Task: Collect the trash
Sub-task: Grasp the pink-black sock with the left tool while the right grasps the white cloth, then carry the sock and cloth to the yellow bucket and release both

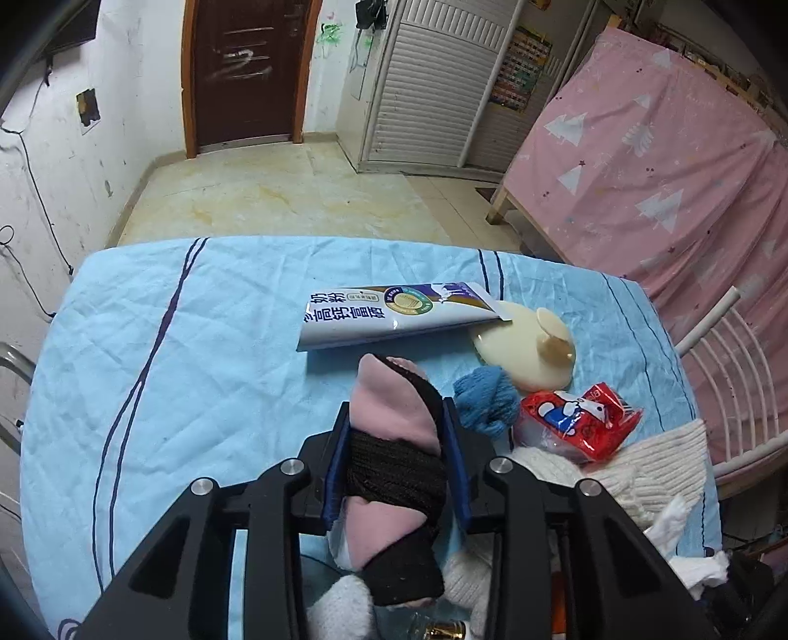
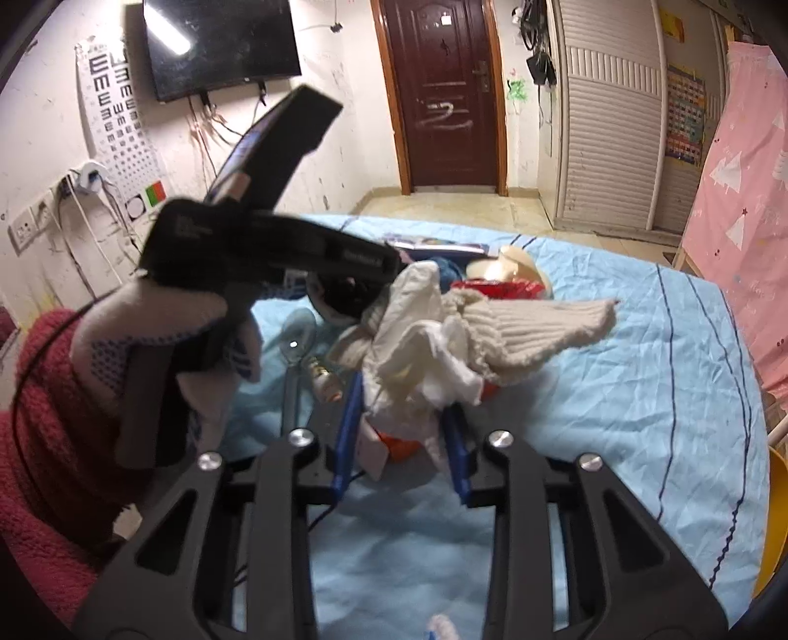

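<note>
- A lived-in home room, a bedroom by its looks.
- A bed point(image 1: 655, 162) under a pink sheet stands at the right.
- A brown door point(image 2: 445, 93), a slatted wardrobe point(image 1: 433, 83), a wall TV point(image 2: 221, 44) and an eye chart point(image 2: 125, 123).
- Scribbled walls point(image 1: 330, 59), tiled floor point(image 1: 276, 197).
- A table point(image 1: 162, 344) under a blue cloth.

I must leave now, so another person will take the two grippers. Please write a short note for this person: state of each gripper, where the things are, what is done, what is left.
Left gripper: shut on a pink and black sock.
Right gripper: shut on a bundle of white tissue and cream knit cloth.
On the blue table cover: milk powder packet, cream lid, blue yarn, red snack wrapper, clear spoon.
Done: both grips made.
Left: no bin is in view; drop off the held items, then collect the rest.
</note>
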Motion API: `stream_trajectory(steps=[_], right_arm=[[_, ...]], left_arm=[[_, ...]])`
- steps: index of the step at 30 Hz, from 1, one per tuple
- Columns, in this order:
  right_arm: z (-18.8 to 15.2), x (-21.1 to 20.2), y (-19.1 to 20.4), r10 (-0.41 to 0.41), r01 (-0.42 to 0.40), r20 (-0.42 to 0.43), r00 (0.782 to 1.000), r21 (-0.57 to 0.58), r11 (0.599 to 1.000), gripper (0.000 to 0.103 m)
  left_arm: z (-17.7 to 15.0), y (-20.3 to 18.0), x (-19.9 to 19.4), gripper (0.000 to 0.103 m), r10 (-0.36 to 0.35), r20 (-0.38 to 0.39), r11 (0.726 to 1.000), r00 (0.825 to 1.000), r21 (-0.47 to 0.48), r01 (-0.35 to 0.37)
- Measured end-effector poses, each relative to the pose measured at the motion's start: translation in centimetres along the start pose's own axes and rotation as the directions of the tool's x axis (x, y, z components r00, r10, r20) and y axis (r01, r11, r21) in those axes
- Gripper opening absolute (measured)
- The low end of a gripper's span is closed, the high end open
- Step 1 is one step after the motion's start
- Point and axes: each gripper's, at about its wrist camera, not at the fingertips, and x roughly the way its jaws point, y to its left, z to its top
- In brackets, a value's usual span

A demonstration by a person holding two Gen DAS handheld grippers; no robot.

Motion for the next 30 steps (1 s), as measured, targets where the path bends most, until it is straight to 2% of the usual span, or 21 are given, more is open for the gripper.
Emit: stream_trajectory(steps=[7,11,22,30], right_arm=[[0.4,-2.2,-1.4,0.002,-0.004,0.061,0.998,0.033,0.999,0.029],[0.3,-3.4,-2.7,-0.015,0.009,0.093,0.996,0.06,0.998,0.029],[-1.0,-7.4,-8.9,-0.133,0.1,0.183,0.974,0.178,0.979,0.029],[-2.9,-9.8,-14.1,-0.233,0.174,0.203,0.951,0.269,0.947,0.029]], left_arm=[[0.2,0.7,-3.7,0.025,0.02,0.074,0.999,0.997,-0.03,-0.018],[0.6,-0.2,-5.8,0.025,0.016,0.113,1.0,0.994,-0.019,-0.013],[0.6,-7.5,-9.6,0.025,-0.043,0.215,0.997,0.976,0.07,0.029],[0.2,-13.1,-10.1,0.025,-0.121,0.241,0.984,0.963,0.158,0.084]])
